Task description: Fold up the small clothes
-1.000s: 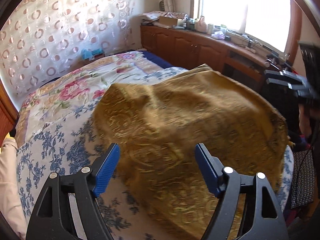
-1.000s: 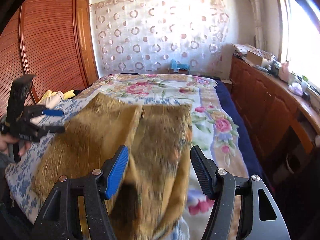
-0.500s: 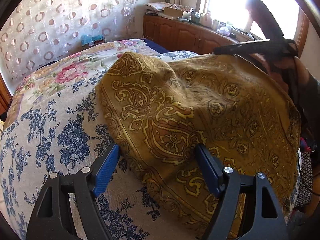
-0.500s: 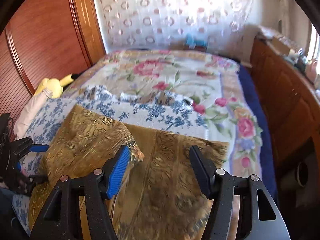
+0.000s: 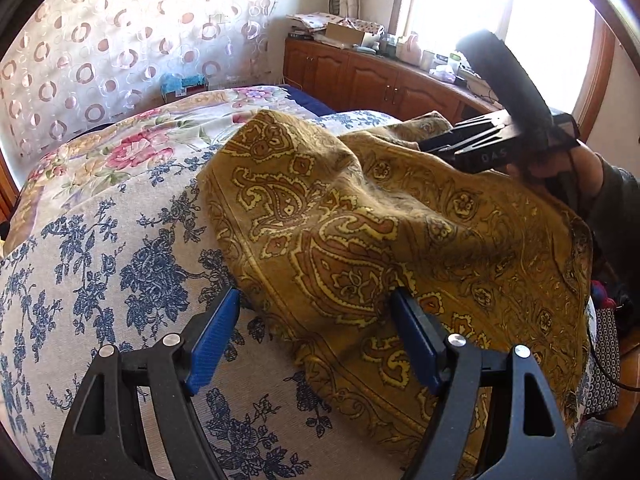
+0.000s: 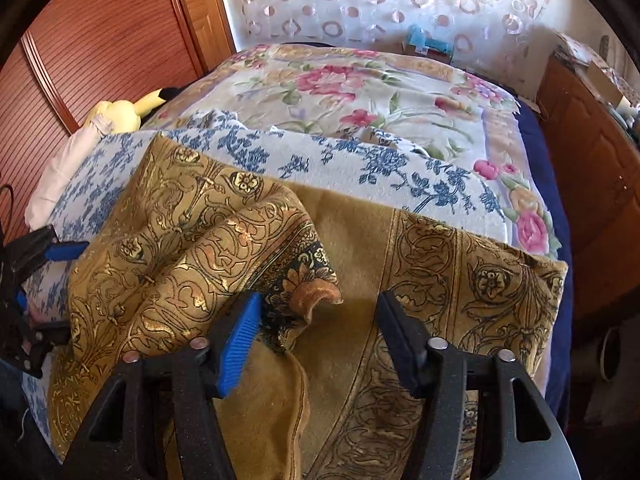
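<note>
Left wrist view
Cloth: gold paisley cloth [image 5: 360, 240] heaped on the bed [image 5: 100, 264], over a blue-flowered cover, bunched into a hump toward the far side.
Left tongs: left tongs [image 5: 316, 340] spread wide over the near edge of the cloth, a fold lying between the blue pads [image 5: 212, 340], not pinched.
Right tongs: right tongs [image 5: 424, 144] reaching in from the right, tips at the far edge of the cloth, carried by a hand [image 5: 568, 168]; opening hidden here.
Background: wooden cabinets [image 5: 360, 76] under a bright window.

Right wrist view
Cloth: same cloth [image 6: 460, 280] spread flat across the bed [image 6: 360, 88], one corner turned back with its dark border up.
Right tongs: right tongs [image 6: 320, 328] closing, the turned corner against the left pad, the other pad clear of it.
Left tongs: left tongs [image 6: 44, 280] at the left rim, beside the cloth's edge.
Background: yellow plush toy [image 6: 120, 112] by the wooden wardrobe doors.
</note>
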A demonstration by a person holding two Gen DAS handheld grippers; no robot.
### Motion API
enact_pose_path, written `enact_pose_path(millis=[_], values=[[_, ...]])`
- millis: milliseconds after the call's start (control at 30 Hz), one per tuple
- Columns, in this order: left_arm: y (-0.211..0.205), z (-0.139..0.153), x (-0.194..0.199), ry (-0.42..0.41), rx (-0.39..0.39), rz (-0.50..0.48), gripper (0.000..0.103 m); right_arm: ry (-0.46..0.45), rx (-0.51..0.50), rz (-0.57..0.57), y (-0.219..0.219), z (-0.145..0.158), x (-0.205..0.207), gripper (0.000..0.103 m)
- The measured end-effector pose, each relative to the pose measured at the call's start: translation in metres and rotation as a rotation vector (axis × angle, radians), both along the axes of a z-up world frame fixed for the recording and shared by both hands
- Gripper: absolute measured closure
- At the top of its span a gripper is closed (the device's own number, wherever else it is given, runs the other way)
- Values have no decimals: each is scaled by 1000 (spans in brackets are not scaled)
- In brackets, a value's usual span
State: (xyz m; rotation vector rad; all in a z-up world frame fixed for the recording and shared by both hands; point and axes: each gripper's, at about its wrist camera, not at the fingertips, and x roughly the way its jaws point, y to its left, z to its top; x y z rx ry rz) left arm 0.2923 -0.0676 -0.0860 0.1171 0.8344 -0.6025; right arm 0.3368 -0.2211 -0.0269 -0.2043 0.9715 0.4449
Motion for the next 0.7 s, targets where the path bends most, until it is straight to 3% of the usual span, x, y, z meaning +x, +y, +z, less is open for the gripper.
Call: enact_pose_path(millis=[33,67,100,267,500,633,700], values=[[1,0,1,-2,-6,1,25,-11,-7,1,-2,2,-2,63],[1,1,0,-3,-10,2,25,-21,-6,2,-2,4,-4,87],[2,2,0,-7,-14,3,25,-28,11,9,-4,8,-6,96],[6,6,-1,-22,-33,-3,25,-156,24,16,-9,33,-31,100],[10,16,-8,-51,-63,-15,25,-373,-57,-108,-40,98,-59,100],[5,18,-13,-62,-68,-40,25,-417,-145,-222,-61,116,-49,100],[3,17,-14,-65,-52,-41,25,-357,-192,-247,-65,103,-38,100]])
